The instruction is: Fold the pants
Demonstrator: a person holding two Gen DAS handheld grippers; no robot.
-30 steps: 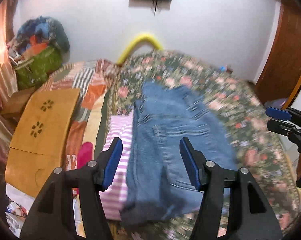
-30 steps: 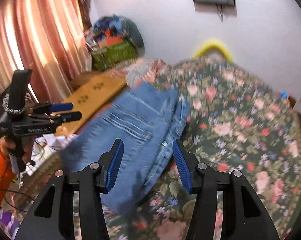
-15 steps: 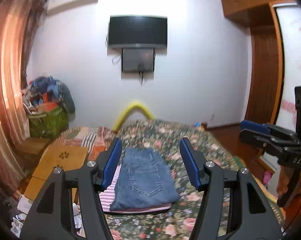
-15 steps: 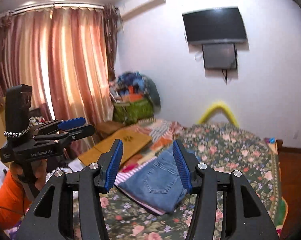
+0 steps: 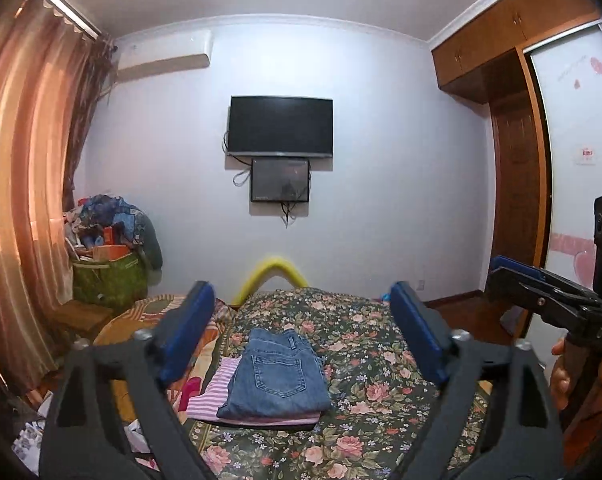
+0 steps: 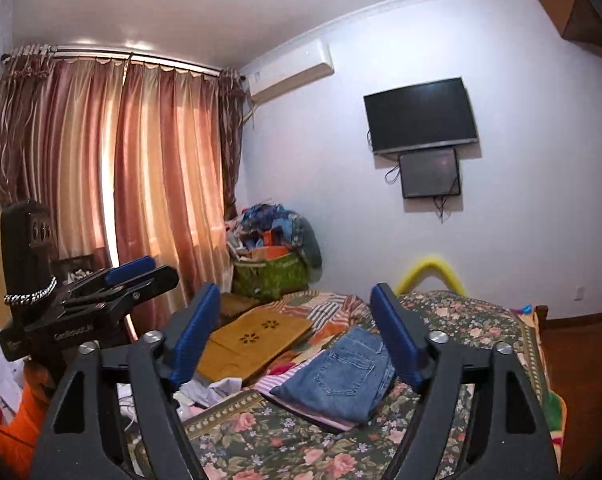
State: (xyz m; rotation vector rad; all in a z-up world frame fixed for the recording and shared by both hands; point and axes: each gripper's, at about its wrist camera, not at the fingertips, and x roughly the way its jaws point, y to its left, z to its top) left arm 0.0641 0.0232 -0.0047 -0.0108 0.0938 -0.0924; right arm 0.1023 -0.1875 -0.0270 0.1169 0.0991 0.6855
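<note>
The jeans (image 5: 277, 376) lie folded into a compact rectangle on the bed (image 5: 381, 360), long axis running away from the cameras toward the far wall, a back pocket facing up. They are faded blue denim with visible seam stitching, and they sit on top of a pink-and-white striped cloth (image 5: 215, 390), which pokes out on the left side. The bedspread is dark with a pink rose print.

The left gripper (image 5: 301, 336) hangs level and well back from the pile, its blue-padded jaws spread wide with nothing between them; they have just been opening. The right gripper (image 6: 297, 332) is the same: released, empty, jaws just widened.

A second ago both views were blurred and close over loose denim; now the cameras sit higher and farther back, showing the wall television (image 5: 280, 126), the curtains (image 6: 101, 160), and a wooden board (image 6: 253, 340) beside the bed.
</note>
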